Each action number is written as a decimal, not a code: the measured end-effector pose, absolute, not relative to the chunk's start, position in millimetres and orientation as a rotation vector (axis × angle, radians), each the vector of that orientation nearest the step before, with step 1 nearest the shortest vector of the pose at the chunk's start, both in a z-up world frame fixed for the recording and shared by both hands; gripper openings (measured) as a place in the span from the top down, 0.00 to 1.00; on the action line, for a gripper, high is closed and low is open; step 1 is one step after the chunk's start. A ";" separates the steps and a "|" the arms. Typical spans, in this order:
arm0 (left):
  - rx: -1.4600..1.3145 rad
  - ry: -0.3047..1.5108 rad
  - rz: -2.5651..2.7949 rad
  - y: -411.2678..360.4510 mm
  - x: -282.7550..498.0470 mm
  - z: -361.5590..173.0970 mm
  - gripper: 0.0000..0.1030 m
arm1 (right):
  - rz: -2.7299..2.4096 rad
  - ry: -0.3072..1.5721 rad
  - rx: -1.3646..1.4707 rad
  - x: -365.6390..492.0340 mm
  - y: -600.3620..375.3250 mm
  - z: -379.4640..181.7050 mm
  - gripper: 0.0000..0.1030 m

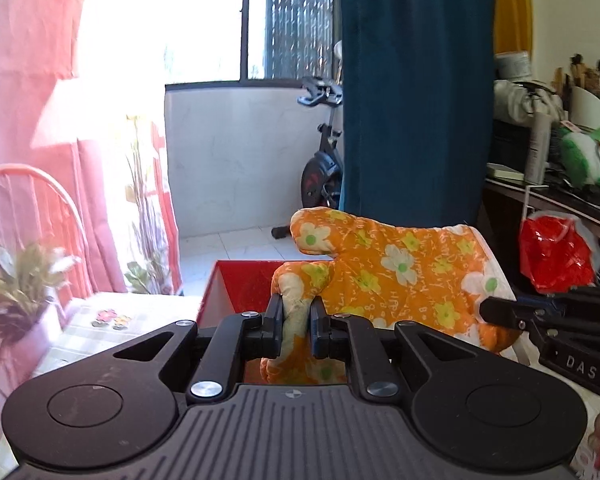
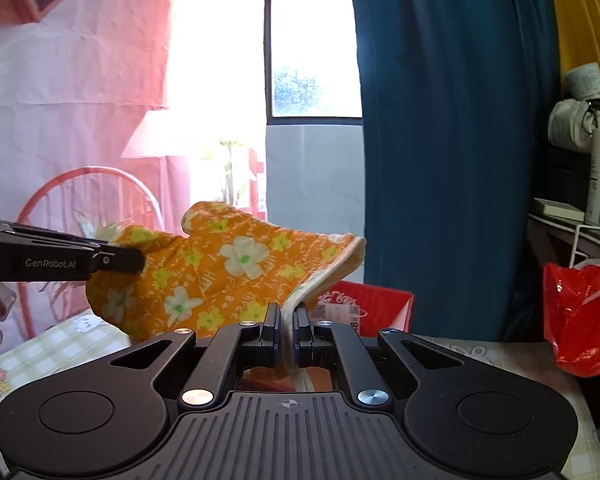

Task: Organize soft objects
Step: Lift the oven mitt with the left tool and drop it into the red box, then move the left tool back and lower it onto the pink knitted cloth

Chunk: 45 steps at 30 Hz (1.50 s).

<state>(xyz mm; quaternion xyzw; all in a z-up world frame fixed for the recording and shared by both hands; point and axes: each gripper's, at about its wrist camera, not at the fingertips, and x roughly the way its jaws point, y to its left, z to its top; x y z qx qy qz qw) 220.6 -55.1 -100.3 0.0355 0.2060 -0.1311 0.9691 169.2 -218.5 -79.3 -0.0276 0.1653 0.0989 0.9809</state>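
The left gripper [image 1: 296, 326] pinches the quilted orange flower-print oven mitt [image 1: 396, 264] by its fingertip end; the right gripper [image 2: 286, 330] clamps its cuff. Judging by this, stowing remains: the open red box [image 1: 240, 292] waits at twelve o'clock.

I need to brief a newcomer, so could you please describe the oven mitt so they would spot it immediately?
Find the teal curtain; below it stands an open red box. Held above it between the left gripper and right gripper is the oven mitt, the only orange fabric with white-and-yellow flowers.

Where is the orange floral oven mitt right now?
The oven mitt hangs in the air between both grippers, left gripper clamping its thumb end, right gripper its cuff edge, just above the red box.
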 end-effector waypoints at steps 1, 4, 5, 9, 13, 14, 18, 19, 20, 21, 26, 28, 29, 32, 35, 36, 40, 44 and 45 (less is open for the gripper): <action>0.072 0.424 -0.269 -57.1 229.5 -104.2 0.86 | 0.191 0.343 -0.048 177.8 -219.3 -80.6 0.94; 0.103 0.455 -0.254 -67.2 252.0 -118.7 0.86 | 0.170 0.377 -0.034 200.4 -221.7 -89.4 0.95; 0.114 0.468 -0.250 -69.9 259.3 -124.2 0.86 | 0.164 0.392 -0.028 207.4 -222.2 -93.8 0.94; 0.142 0.526 -0.244 -76.1 277.3 -142.0 0.86 | 0.147 0.468 0.009 230.0 -222.5 -112.3 0.95; 0.154 0.543 -0.264 -72.5 281.2 -151.6 0.86 | 0.141 0.506 0.005 238.9 -221.4 -128.2 0.94; 0.155 0.554 -0.268 -72.2 283.2 -154.1 0.86 | 0.137 0.517 0.010 241.6 -222.4 -131.4 0.94; 0.158 0.589 -0.282 -69.3 287.4 -163.4 0.66 | 0.098 0.542 0.018 246.3 -223.0 -139.8 0.94; 0.158 0.592 -0.271 -67.6 288.3 -164.1 0.58 | 0.086 0.547 0.015 247.4 -222.7 -141.0 0.92; 0.158 0.590 -0.253 -66.0 287.2 -164.7 0.46 | 0.075 0.552 0.014 248.0 -222.7 -142.0 0.88; 0.158 0.583 -0.233 -63.6 285.5 -164.7 0.43 | 0.067 0.555 0.014 247.5 -222.2 -142.4 0.84; 0.104 0.601 -0.234 -46.1 279.3 -155.7 0.43 | 0.064 0.530 0.025 232.0 -225.5 -136.6 0.80; 0.083 0.604 -0.225 -39.0 271.8 -151.5 0.43 | 0.073 0.515 0.039 223.3 -225.9 -131.1 0.80; 0.075 0.607 -0.225 -35.4 267.4 -149.5 0.43 | 0.078 0.507 0.046 217.7 -224.9 -128.4 0.80; 0.056 0.600 -0.235 -25.8 247.1 -142.2 0.43 | 0.094 0.478 0.055 198.7 -222.4 -121.4 0.80; 0.050 0.589 -0.248 -18.7 224.2 -137.4 0.43 | 0.108 0.458 0.048 178.5 -217.9 -117.9 0.80; 0.050 0.585 -0.250 -17.0 216.1 -136.9 0.43 | 0.113 0.455 0.045 171.8 -216.2 -118.3 0.80; 0.043 0.583 -0.244 -10.5 186.3 -141.2 0.43 | 0.127 0.444 0.032 145.3 -209.0 -123.5 0.80; 0.028 0.592 -0.232 -4.5 157.5 -153.2 0.43 | 0.120 0.456 -0.001 124.3 -204.2 -136.1 0.80; 0.024 0.593 -0.225 -2.8 152.4 -156.2 0.43 | 0.117 0.465 -0.008 119.6 -203.2 -140.2 0.80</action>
